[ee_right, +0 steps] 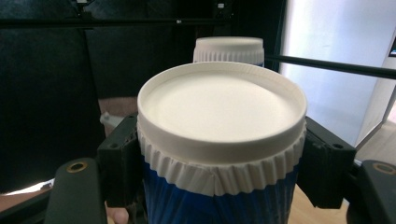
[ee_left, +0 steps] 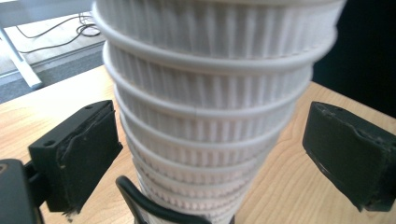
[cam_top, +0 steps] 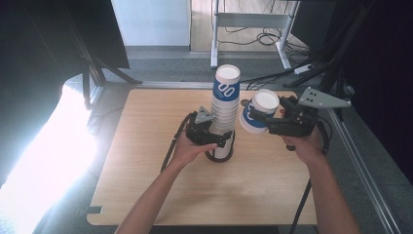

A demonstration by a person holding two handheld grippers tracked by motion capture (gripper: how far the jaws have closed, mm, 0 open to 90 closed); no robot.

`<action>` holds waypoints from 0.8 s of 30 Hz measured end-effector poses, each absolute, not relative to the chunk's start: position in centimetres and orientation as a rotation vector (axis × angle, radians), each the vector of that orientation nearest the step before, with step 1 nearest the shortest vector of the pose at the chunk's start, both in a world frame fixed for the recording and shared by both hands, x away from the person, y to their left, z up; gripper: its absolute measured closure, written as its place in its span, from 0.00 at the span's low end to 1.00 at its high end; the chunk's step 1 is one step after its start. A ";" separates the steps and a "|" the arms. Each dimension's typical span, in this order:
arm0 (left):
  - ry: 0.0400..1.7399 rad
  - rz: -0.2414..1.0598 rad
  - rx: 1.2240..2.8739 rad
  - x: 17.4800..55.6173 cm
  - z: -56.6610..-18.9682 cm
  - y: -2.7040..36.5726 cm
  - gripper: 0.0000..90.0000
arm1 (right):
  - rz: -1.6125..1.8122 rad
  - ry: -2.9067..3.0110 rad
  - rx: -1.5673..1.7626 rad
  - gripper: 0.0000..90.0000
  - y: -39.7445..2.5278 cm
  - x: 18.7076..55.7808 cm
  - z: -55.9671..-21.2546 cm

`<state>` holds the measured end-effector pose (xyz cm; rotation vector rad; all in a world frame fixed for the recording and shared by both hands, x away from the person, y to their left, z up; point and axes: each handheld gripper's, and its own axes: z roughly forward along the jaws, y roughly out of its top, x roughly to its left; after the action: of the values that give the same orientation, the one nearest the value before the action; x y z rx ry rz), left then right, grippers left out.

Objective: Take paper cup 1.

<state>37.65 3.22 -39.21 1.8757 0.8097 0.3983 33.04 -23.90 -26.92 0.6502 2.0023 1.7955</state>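
Note:
A tall stack of upturned ribbed paper cups (cam_top: 225, 109) (ee_left: 205, 107) stands mid-table on the wooden table (cam_top: 146, 146); its top cup is blue and white. My left gripper (cam_top: 220, 141) (ee_left: 212, 158) is open and straddles the foot of the stack, with small gaps between its pads (ee_left: 88, 154) and the cups. My right gripper (cam_top: 259, 119) (ee_right: 222, 172) is shut on a single blue cup (cam_top: 260, 109) (ee_right: 222, 107), held bottom-up in the air just right of the stack. The stack's top (ee_right: 229, 49) shows behind that cup.
A black cable loop (cam_top: 219, 157) (ee_left: 140, 200) lies around the foot of the stack. Beyond the far table edge are a white desk frame (cam_top: 248, 19), floor cables (cam_top: 272, 36) and black stand legs (cam_top: 97, 68). Strong glare (cam_top: 44, 146) covers the floor at left.

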 end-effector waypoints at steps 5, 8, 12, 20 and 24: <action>0.777 0.426 1.881 36.3 -39.2 4.2 0.05 | 1.789 2.019 0.659 0.30 -23.7 32.6 -28.5; 0.760 0.435 1.859 34.8 -39.3 5.3 0.06 | 1.794 2.033 0.659 0.30 -23.3 32.1 -30.1; 0.750 0.424 1.845 33.7 -39.6 6.5 0.06 | 1.776 2.054 0.651 0.30 -22.8 31.6 -31.2; 0.766 0.381 1.812 31.5 -40.9 9.6 0.09 | 1.780 2.073 0.657 0.30 -21.6 30.5 -34.6; 0.776 0.366 1.807 30.4 -41.9 10.8 0.10 | 1.789 2.095 0.648 0.30 -21.1 29.7 -36.4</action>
<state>30.38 10.80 -41.86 1.8074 0.7756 0.3657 29.75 -21.09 -36.40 0.6484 2.0955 1.7894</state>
